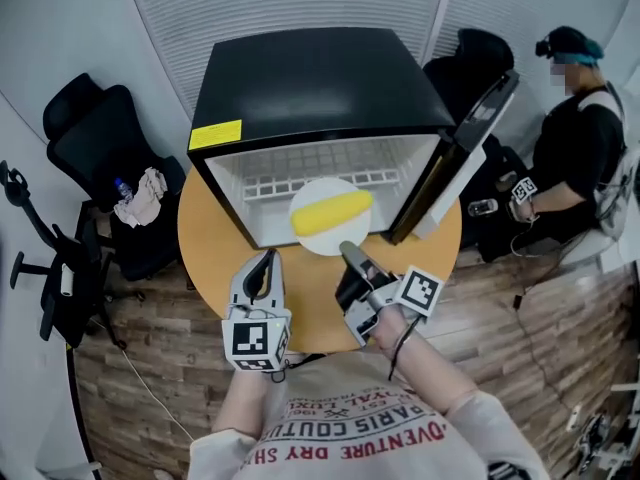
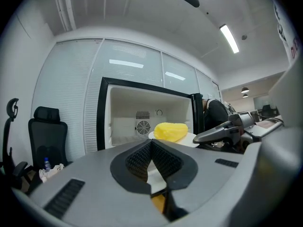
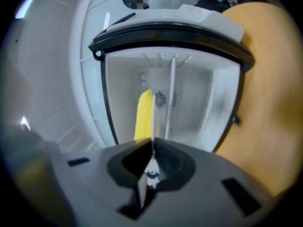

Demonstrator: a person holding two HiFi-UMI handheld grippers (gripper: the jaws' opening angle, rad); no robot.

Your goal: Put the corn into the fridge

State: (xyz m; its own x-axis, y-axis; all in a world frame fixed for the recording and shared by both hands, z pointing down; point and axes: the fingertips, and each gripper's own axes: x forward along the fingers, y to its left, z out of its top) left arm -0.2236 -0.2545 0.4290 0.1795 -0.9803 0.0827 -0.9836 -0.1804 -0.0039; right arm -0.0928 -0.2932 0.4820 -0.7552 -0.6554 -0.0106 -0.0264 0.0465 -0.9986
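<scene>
A yellow corn cob [image 1: 332, 212] lies on a white plate [image 1: 322, 241] at the mouth of the black mini fridge [image 1: 310, 83], whose door [image 1: 462, 158] stands open to the right. My right gripper [image 1: 346, 249] is shut on the plate's near rim. In the right gripper view the plate [image 3: 152, 122] shows edge-on between the jaws of the right gripper [image 3: 152, 143], with the corn [image 3: 143, 115] just beyond. My left gripper [image 1: 269, 256] is left of the plate, apart from it, jaws together and empty. In the left gripper view the left gripper [image 2: 151, 143] points at the fridge, with the corn [image 2: 171, 131] ahead to the right.
The fridge stands on a round wooden table [image 1: 205, 230] and has a white wire shelf [image 1: 300, 181] inside. Black office chairs [image 1: 95, 138] stand at the left, one with a cloth [image 1: 145, 196] on it. A seated person [image 1: 575, 153] is at the back right.
</scene>
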